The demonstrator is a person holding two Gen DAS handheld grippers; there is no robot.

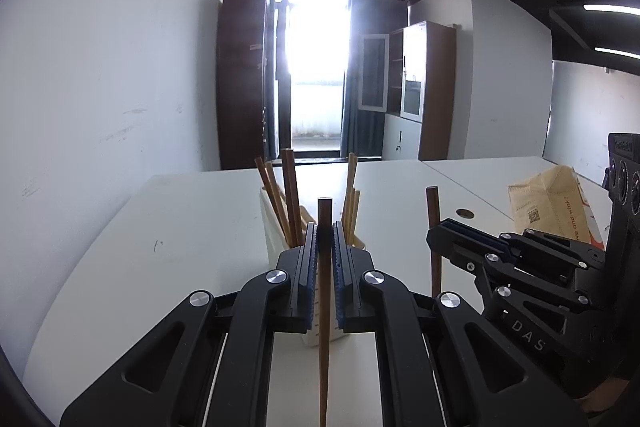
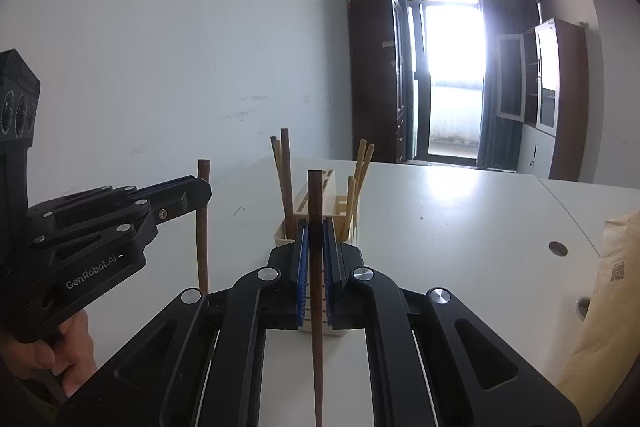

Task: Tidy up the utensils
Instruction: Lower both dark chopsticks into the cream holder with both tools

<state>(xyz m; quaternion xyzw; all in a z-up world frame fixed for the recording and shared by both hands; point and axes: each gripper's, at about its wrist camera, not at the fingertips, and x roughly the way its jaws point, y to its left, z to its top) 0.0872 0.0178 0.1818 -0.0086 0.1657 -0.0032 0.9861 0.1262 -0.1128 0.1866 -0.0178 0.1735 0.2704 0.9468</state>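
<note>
A long, thin, dark brown wooden chopstick (image 1: 325, 291) stands almost straight up, pinched between the pads of the left tool (image 1: 325, 239). A second dark brown chopstick (image 2: 316, 267) stands up the same way in the right tool (image 2: 316, 231). Behind them, a white plastic holder box (image 2: 348, 207) on the white table (image 2: 440, 227) has brown sticks (image 2: 285, 179) and pale bamboo sticks (image 2: 362, 167) leaning inside.

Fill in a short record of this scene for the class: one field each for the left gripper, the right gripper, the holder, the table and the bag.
left gripper: shut on a dark chopstick, held upright
right gripper: shut on a second dark chopstick, held upright
holder: white, on the table, with dark and pale chopsticks standing in it
table: white
bag: tan paper, on the table's right side
</note>
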